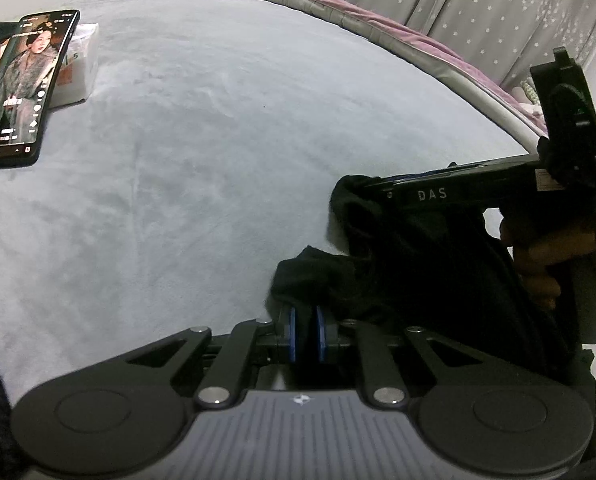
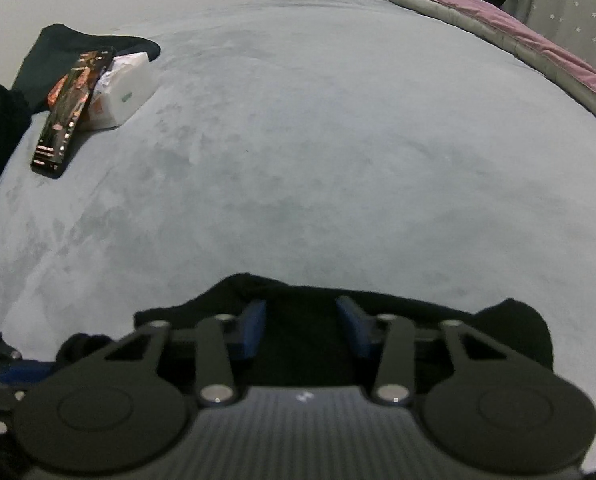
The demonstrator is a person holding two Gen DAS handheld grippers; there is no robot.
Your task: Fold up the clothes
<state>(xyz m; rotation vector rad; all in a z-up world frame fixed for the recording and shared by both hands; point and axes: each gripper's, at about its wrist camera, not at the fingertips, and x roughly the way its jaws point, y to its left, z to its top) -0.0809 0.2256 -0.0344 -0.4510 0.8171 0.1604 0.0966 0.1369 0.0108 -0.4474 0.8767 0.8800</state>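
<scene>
A pale grey bed (image 1: 202,152) fills the left wrist view, a lit phone (image 1: 18,88) propped on a white packet (image 1: 80,68) at its far left edge. The left tongs (image 1: 304,334) pinch the black garment (image 1: 398,268) at the near edge; a hand (image 1: 538,256) grips the other tool.

From the right wrist, the right tongs (image 2: 301,330) stand parted over the garment, gripping nothing.
</scene>
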